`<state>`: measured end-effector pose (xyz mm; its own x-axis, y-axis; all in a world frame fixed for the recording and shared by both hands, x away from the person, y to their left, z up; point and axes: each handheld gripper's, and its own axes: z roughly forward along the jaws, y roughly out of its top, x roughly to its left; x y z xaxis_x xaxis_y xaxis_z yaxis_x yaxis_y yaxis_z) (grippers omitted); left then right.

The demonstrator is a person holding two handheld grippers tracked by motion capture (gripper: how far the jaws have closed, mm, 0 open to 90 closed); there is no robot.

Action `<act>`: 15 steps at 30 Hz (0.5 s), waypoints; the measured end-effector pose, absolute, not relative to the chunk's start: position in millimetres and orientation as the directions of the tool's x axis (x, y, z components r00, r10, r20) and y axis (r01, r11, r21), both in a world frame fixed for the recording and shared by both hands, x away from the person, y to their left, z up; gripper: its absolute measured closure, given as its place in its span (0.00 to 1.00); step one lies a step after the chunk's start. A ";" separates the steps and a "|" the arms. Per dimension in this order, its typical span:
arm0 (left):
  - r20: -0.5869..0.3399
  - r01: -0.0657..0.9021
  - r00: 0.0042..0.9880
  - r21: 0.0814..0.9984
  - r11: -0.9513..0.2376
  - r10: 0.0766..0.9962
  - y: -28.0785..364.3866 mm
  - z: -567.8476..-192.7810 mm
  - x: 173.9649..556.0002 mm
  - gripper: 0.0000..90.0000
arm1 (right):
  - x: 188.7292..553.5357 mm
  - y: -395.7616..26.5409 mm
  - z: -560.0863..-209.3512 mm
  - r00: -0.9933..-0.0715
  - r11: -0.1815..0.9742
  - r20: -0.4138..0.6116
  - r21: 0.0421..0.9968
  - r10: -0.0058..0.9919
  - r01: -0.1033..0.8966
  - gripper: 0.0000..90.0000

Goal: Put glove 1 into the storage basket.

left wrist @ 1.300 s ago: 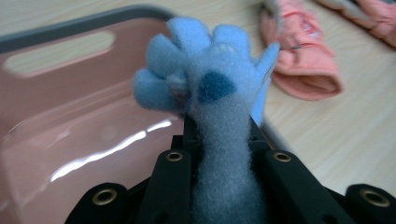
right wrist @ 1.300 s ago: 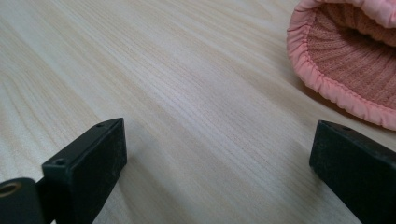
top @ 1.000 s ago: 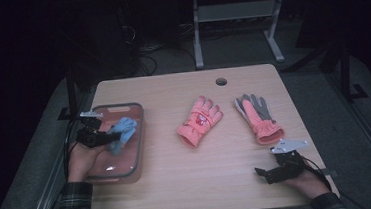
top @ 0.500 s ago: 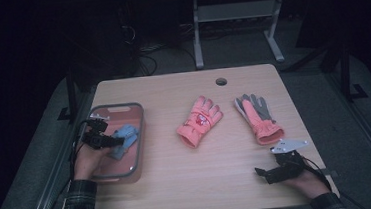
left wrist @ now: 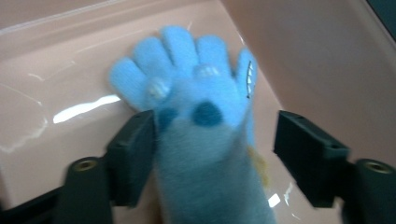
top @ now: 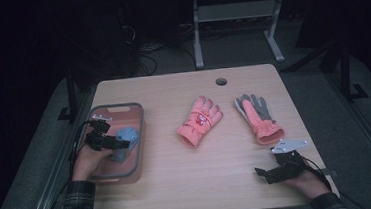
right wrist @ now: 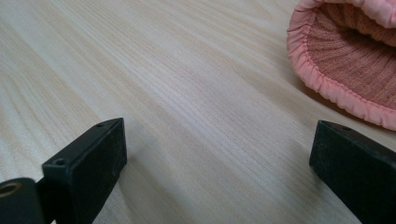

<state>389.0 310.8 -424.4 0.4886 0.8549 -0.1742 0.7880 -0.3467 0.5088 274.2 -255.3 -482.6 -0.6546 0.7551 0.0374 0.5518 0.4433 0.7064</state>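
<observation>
Resting in the pink bin [top: 136, 153] at the table's [top: 190, 194] nine o'clock, the blue glove [top: 124, 141] lies beside the left gripper [top: 109, 135]. In the left gripper view, the jaws have just been opening; the glove [left wrist: 196, 116], soft, light and floppy, sits loosely between them, best pinched at its cuff. In the right gripper view, that gripper's [right wrist: 219, 158] jaws stand apart on bare wood.

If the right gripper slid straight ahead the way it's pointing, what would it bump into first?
Probably nothing soon: the right gripper points across bare table, its jaws open. The pink glove's cuff lies off to one side of that line, so it would likely slide past it, though depth is hard to judge.
</observation>
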 end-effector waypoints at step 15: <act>-0.155 0.680 0.561 0.647 -0.346 0.813 290.4 -385.9 376.2 0.17 | 274.3 -255.3 -482.6 -0.655 0.444 0.037 0.706 0.755 0.552 0.04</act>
